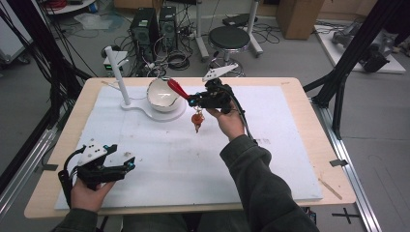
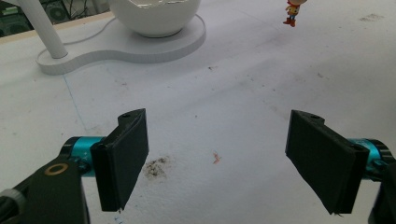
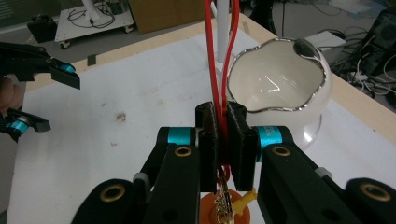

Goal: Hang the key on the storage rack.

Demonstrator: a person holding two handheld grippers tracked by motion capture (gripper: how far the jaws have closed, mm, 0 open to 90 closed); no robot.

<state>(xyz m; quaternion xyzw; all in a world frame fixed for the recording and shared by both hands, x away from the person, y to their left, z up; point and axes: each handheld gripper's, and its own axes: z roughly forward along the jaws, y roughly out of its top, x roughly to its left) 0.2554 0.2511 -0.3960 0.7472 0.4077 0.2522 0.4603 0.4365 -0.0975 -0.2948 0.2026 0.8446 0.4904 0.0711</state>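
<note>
My right gripper (image 1: 192,100) is shut on the red cord loop (image 1: 177,88) of a small toy figure keychain (image 1: 197,120), which dangles below it just above the white mat. The loop reaches toward the rim of a white egg-shaped bowl (image 1: 162,94) on a white base with an upright post (image 1: 117,75). In the right gripper view the jaws (image 3: 223,135) pinch the red cord (image 3: 219,56), with the bowl (image 3: 280,79) just ahead and the figure (image 3: 224,210) beneath. My left gripper (image 1: 129,164) rests open at the near left, nothing between its pads (image 2: 229,154).
A white foam mat (image 1: 193,159) covers the wooden table, with a dark smudge (image 2: 156,168) near the left gripper. Behind the table stand a black stool (image 1: 229,37), computer towers (image 1: 145,26) and loose cables. Black frame posts flank both sides.
</note>
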